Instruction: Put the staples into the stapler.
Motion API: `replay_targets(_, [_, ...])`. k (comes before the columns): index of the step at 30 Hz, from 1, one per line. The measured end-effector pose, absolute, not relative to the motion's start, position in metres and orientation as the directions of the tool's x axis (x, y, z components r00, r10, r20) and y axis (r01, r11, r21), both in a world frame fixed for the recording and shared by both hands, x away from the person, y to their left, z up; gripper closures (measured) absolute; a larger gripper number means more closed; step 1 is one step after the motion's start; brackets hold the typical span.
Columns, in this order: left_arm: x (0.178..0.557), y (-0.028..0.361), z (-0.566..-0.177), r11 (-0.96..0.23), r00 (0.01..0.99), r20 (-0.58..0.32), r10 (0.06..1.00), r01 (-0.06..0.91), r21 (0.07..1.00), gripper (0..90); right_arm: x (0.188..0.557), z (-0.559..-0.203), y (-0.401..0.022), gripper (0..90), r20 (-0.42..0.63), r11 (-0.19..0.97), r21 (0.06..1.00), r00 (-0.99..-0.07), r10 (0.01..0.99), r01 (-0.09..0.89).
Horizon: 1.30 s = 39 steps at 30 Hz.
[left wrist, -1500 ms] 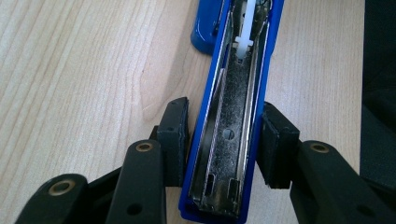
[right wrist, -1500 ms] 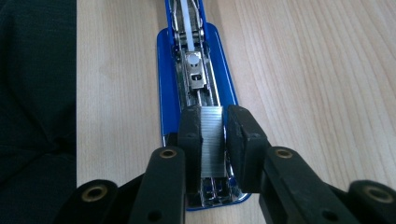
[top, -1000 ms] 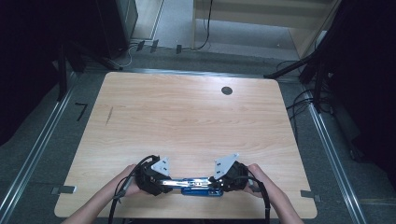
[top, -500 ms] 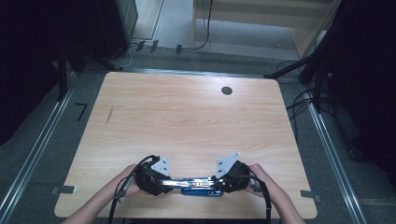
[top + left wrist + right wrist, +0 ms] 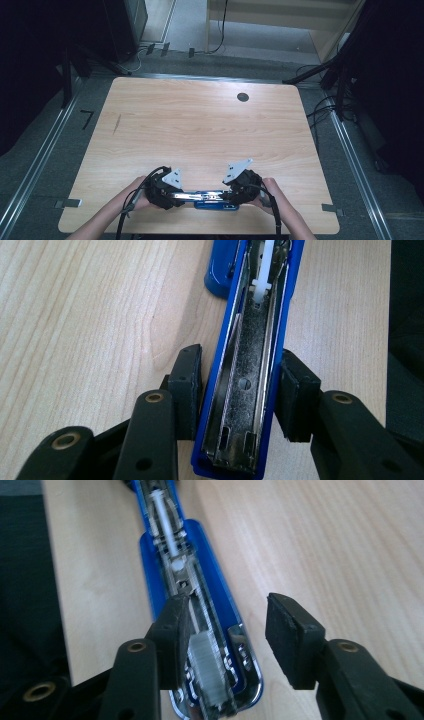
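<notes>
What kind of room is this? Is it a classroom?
Probably not a classroom; it looks more like a workshop or test lab. A bare wooden table stands on grey floor between metal rails, loose cables trail around it, and dark equipment stands behind. A blue stapler lies open on the table.

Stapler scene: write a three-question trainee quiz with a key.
1. True or false: the left gripper is clamped on the blue stapler's opened top half.
2. What lies in the stapler's magazine beside the right gripper? A) a strip of staples B) a pen C) a coin
3. In the high view, near which table edge does the stapler lie?

Key:
1. True; both pads press its sides.
2. A; the right jaws have just been opening and stand apart, one pad over the magazine, the other clear.
3. The near edge, by the person's hands.
</notes>
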<state>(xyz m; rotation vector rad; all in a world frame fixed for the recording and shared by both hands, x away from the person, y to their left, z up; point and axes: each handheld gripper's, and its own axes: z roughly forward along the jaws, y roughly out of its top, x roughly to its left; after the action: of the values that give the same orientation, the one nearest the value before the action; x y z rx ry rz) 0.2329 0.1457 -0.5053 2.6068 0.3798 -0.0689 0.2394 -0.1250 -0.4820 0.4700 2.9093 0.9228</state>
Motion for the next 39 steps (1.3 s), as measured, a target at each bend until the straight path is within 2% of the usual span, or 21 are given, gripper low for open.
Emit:
replay_targets(8, [0.233, 0.146, -0.505, -0.836, 0.96, -0.118, 0.254, 0.279, 0.472, 60.0, 0.239, -0.487, -0.119, 50.0, 0.028, 0.782, 0.539, -0.934, 0.355, 0.313])
replay_targets(18, [0.232, 0.146, -0.505, -0.837, 0.96, -0.115, 0.256, 0.279, 0.471, 59.9, 0.237, -0.491, -0.126, 43.6, 0.031, 0.761, 0.548, -0.918, 0.396, 0.347])
replay_targets(25, [0.233, 0.146, -0.505, -0.836, 0.96, -0.114, 0.257, 0.28, 0.471, 59.2, 0.237, -0.492, -0.129, 43.0, 0.048, 0.742, 0.559, -0.908, 0.417, 0.37])
replay_targets(35, [0.233, 0.146, -0.506, -0.827, 0.955, -0.119, 0.272, 0.295, 0.478, 55.5, 0.236, -0.493, -0.128, 42.4, 0.028, 0.75, 0.558, -0.911, 0.412, 0.356])
replay_targets(39, [0.233, 0.146, -0.506, -0.818, 0.945, -0.123, 0.303, 0.324, 0.476, 50.8, 0.236, -0.493, -0.128, 42.5, 0.03, 0.748, 0.561, -0.912, 0.41, 0.355])
